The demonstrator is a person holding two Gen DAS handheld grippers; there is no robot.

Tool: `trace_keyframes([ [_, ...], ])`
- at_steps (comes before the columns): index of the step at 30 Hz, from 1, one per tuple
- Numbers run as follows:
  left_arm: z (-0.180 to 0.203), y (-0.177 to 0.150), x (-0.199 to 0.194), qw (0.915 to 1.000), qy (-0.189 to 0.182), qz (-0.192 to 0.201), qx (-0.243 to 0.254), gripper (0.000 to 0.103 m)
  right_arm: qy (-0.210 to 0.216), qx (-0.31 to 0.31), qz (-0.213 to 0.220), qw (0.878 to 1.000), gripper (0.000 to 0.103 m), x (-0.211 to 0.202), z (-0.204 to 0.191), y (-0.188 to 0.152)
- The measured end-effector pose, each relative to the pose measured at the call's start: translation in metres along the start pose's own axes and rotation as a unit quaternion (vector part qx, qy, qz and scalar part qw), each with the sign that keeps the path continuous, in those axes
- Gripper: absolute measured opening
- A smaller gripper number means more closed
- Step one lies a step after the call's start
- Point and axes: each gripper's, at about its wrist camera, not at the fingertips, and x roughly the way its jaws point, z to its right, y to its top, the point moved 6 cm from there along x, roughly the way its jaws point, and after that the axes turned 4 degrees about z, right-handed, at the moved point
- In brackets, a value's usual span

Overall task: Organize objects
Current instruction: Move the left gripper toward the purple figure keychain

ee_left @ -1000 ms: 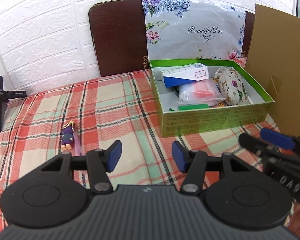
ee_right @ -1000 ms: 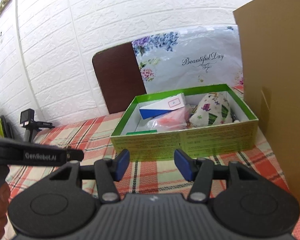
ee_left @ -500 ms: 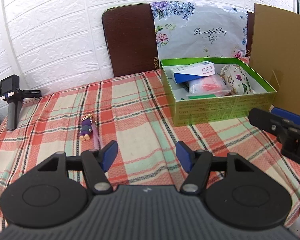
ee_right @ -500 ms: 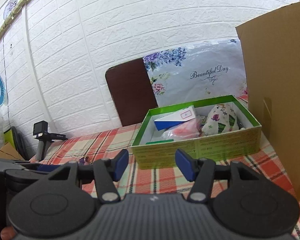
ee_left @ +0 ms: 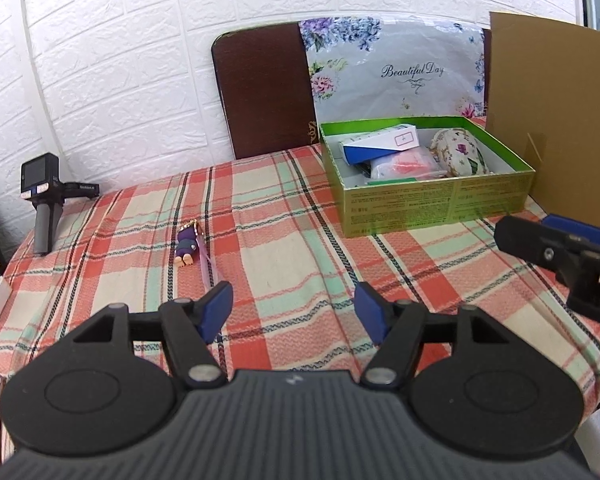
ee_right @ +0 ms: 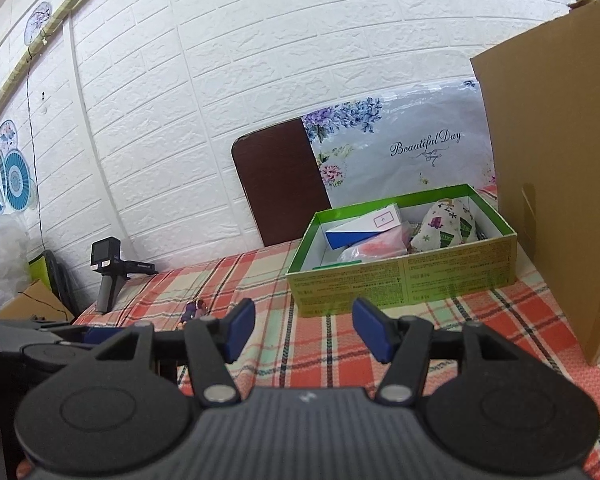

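A green box (ee_left: 432,204) stands at the back right of the plaid tablecloth (ee_left: 284,248). It holds a blue-and-white carton (ee_left: 380,146), a clear bag with pink contents (ee_left: 404,162) and a floral pouch (ee_left: 460,152). A small purple doll keychain (ee_left: 188,246) with a pink strap lies left of centre. My left gripper (ee_left: 294,312) is open and empty, above the cloth near the strap's end. My right gripper (ee_right: 302,330) is open and empty, facing the box (ee_right: 404,276); it also shows at the right in the left wrist view (ee_left: 560,248).
A tall brown cardboard sheet (ee_left: 556,112) stands right of the box. A dark board (ee_left: 266,92) and a floral panel (ee_left: 396,76) lean on the white brick wall. A black handheld camera (ee_left: 46,200) stands at the table's back left corner.
Both grippers have pulled back and risen from the box, so more of the table shows. The doll now lies farther ahead of the left gripper. Both stay open.
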Motion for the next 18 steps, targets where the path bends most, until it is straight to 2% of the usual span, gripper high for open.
trace_keyframes([
  [9,0.001,0.001,0.004,0.9998,-0.011,0.005,-0.015,0.072,-0.021,-0.012,0.006,1.0,0.058,-0.004,-0.001,0.003],
  [14,-0.002,-0.003,0.015,0.9997,-0.012,-0.003,-0.019,0.072,-0.024,-0.016,-0.008,1.0,0.058,0.011,-0.001,0.001],
  [18,-0.019,-0.018,0.031,0.9989,-0.006,-0.028,-0.036,0.072,-0.01,-0.016,-0.037,0.999,0.058,0.037,-0.01,-0.012],
])
